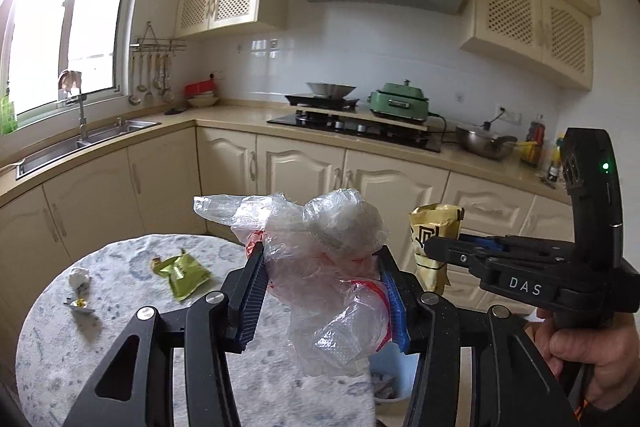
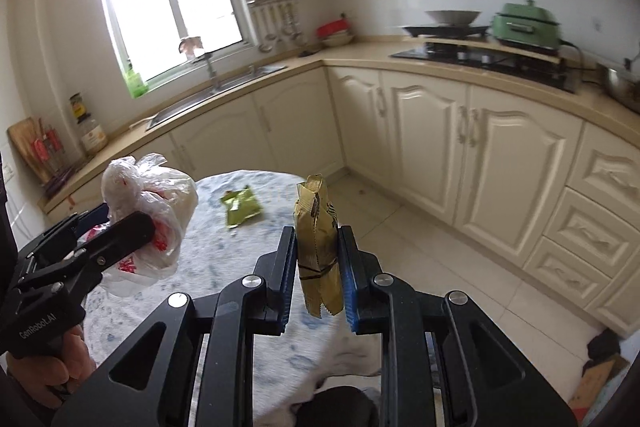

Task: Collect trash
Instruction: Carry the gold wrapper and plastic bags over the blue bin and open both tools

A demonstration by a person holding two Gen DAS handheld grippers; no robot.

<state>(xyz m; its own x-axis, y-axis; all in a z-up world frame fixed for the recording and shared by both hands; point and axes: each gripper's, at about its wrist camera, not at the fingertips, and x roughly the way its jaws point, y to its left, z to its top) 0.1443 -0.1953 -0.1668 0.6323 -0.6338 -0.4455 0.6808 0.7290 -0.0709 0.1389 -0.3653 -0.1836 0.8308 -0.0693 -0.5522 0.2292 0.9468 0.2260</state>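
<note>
Looking along the left gripper [image 1: 322, 291], we see its fingers clamped on a crumpled clear plastic bag with red print [image 1: 320, 259], held above the round marble-patterned table [image 1: 120, 307]. Beyond the table's near edge sits a pale blue bin [image 1: 390, 371]. On the table remain a green foil packet [image 1: 182, 273] and small wrappers [image 1: 79, 289].

Through the right wrist view, the right gripper [image 2: 318, 259] pinches a gold snack wrapper [image 2: 318, 243] above the table's edge. We judge both loads need carrying to the bin and releasing.
</note>
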